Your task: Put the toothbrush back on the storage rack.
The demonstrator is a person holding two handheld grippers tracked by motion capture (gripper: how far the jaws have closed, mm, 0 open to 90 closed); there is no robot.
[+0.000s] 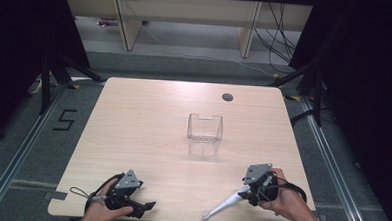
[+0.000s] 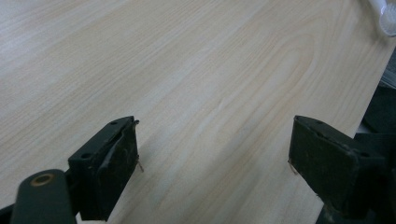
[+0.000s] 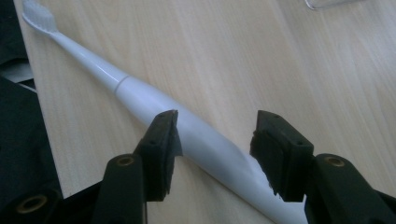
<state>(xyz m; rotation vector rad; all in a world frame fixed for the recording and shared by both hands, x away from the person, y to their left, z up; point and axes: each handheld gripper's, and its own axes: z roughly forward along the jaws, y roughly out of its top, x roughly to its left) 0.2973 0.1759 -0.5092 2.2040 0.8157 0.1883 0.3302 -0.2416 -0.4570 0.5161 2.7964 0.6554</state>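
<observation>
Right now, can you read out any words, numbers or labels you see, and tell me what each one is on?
"5": black figure marked on the grey floor, left of the table.
No readable text on the white toothbrush, the clear container or either gripper.

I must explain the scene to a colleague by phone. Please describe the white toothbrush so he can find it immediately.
Start at the light wooden table and go to its near right edge, by the person's right hand. There the white electric toothbrush lies flat, straddled by the open right claw. It is long, slim and opaque, unlike the clear plastic box at mid-table.
</observation>
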